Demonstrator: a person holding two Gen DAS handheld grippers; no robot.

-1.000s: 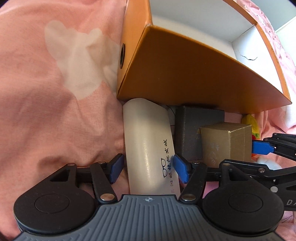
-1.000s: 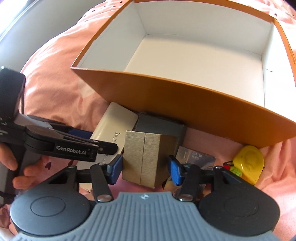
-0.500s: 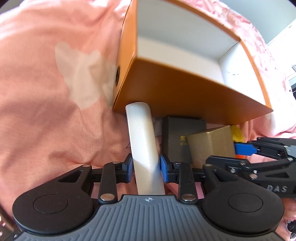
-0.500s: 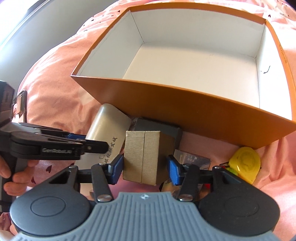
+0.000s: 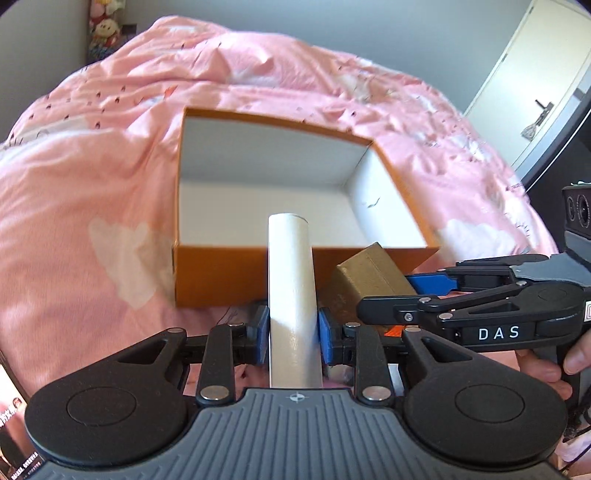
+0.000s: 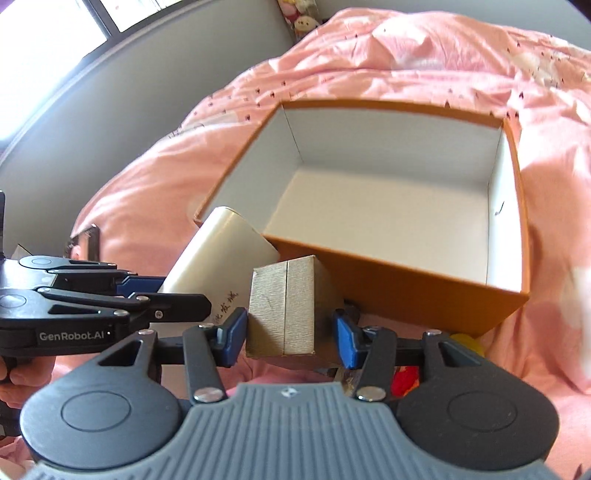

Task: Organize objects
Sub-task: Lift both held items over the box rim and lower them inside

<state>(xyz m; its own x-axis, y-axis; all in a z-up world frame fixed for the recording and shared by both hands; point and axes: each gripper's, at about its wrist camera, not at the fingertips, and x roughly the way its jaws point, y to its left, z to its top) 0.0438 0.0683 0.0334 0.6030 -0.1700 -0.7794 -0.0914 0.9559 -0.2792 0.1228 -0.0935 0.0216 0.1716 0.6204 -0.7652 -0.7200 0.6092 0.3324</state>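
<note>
My left gripper has a white glasses case between its blue pads. The jaws are closing and the pads press its sides; the case stands on edge, lifted, pointing at the open orange box. My right gripper is shut on a small gold box, held up just in front of the orange box. The white case shows to its left, and the gold box shows to the right in the left wrist view. The orange box has a bare white inside.
Everything lies on a pink duvet. A yellow round object and a red item lie below the right gripper, by the orange box's near corner. Plush toys sit far back; a door is at the right.
The left jaws have closed on the white case and turned it on edge. Both grippers have risen with their objects, so the orange box is now seen from above.
</note>
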